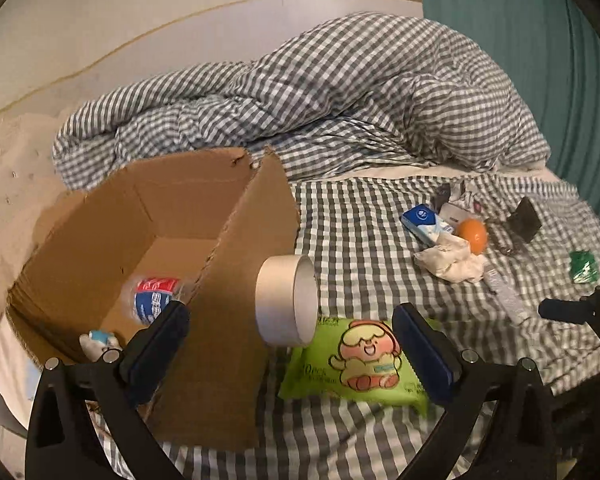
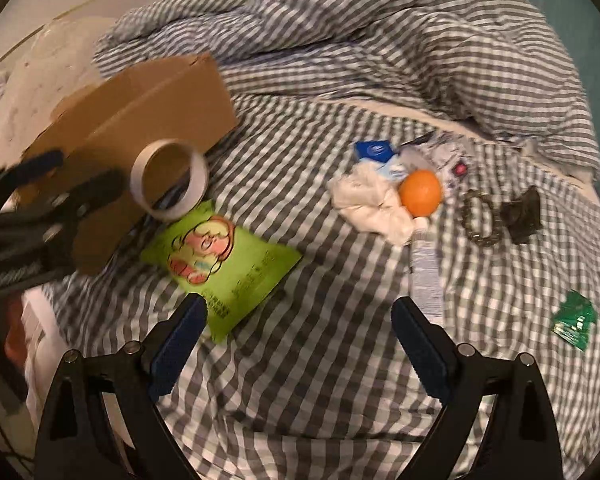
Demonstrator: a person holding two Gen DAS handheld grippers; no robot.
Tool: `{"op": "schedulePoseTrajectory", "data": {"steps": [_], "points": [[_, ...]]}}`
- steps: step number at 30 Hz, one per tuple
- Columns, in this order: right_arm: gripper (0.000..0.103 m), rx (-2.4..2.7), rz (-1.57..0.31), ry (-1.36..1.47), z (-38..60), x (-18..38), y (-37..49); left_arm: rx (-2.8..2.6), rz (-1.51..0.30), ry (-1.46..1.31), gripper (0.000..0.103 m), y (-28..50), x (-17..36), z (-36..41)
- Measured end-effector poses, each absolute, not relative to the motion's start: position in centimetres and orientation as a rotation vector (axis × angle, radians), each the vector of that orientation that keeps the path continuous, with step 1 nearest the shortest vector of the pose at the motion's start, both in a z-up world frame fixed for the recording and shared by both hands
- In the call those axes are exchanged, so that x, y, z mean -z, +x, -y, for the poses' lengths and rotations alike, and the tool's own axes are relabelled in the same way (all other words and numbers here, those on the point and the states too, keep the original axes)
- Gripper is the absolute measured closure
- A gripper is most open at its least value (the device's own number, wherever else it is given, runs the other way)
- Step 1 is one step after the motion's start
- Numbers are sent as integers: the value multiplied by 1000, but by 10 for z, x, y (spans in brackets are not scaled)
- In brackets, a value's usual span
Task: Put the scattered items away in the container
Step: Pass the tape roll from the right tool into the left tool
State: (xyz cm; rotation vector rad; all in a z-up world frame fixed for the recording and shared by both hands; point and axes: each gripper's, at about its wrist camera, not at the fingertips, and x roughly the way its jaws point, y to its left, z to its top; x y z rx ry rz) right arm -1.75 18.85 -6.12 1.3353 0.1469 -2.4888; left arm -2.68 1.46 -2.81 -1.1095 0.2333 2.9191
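An open cardboard box (image 1: 100, 236) stands on the checked bed at the left; it also shows in the right wrist view (image 2: 148, 104). Inside lie a plastic bottle (image 1: 152, 294) and a small blue-white item (image 1: 100, 340). A roll of tape (image 1: 286, 300) leans against the box's side flap, above a green wipes pack (image 1: 360, 364). The tape (image 2: 168, 178) and the pack (image 2: 224, 264) show in the right wrist view too. My left gripper (image 1: 292, 340) is open, straddling the flap, tape and pack. My right gripper (image 2: 300, 332) is open and empty over the sheet.
To the right lie an orange (image 2: 420, 192), crumpled white tissue (image 2: 372, 204), a blue tissue pack (image 2: 374, 152), a white tube (image 2: 426, 276), a bracelet (image 2: 478, 216), a dark clip (image 2: 522, 212) and a green circuit board (image 2: 574, 318). A bunched checked duvet (image 1: 340, 100) lies behind.
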Motion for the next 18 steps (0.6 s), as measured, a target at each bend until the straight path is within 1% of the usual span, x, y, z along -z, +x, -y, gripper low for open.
{"op": "schedulePoseTrajectory", "data": {"steps": [4,7,8,10,14,16,18], "points": [[9,2417,-220,1292,-185,72,-23,-2868,-258,-1109,0,-36,43,-29],[9,2349,-253,1258,-180,78,-26,-2857,-324,-1111,0,-43,58,-35],[9,2332,-255,1250,-179,80,-28,-2886,-373,-1134,0,-49,65,-35],[9,2317,-243,1251,-181,85,-34,-2959,-475,-1137,0,-57,73,-35],[9,2293,-147,1268,-189,93,-45,-3058,-537,-1142,0,-70,80,-32],[9,2289,-130,1278,-190,98,-49,-3073,-651,-1140,0,-77,89,-40],[9,2288,-119,1289,-190,103,-52,-3063,-818,-1154,0,-83,104,-51]]}}
